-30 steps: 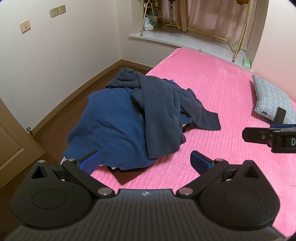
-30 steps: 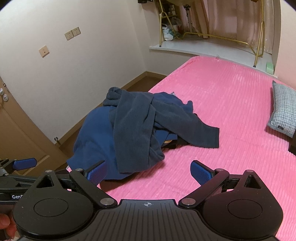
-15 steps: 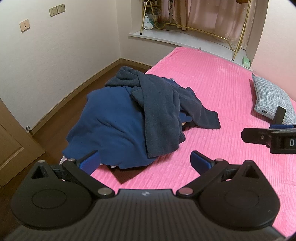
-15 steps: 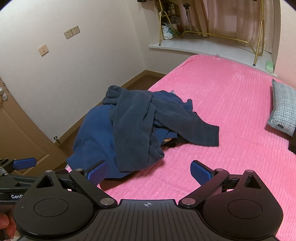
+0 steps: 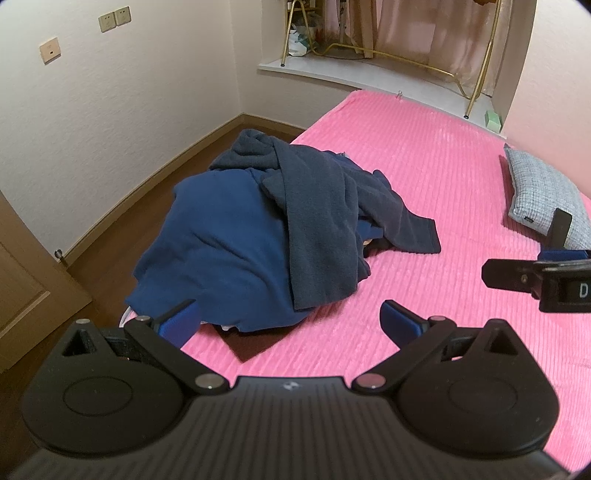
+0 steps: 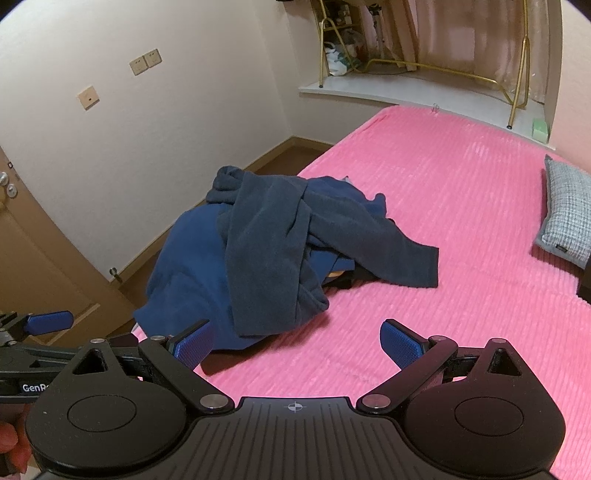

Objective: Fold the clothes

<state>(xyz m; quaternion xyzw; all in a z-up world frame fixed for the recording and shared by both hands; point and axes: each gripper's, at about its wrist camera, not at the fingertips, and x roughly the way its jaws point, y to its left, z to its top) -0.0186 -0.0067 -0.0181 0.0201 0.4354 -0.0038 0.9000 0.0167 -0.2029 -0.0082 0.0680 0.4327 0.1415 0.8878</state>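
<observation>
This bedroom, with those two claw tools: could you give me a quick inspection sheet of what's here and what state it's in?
Surface: pink bedspread, ribbed, mostly bare.
Job's things: unfolded clothes in a heap at the bed's left edge; blue garment underneath, dark grey garment draped over it, one sleeve spread on the bedspread. A dark reddish piece pokes out below.
Clutter: grey pillow at the right; small green box on the sill.
Grippers: left gripper open, holding nothing; right gripper open, holding nothing. Both short of the heap.
Cables: nothing seen.
Surroundings: white walls with switches, wooden door, brown floor, gold rack and curtains on the sill.
</observation>
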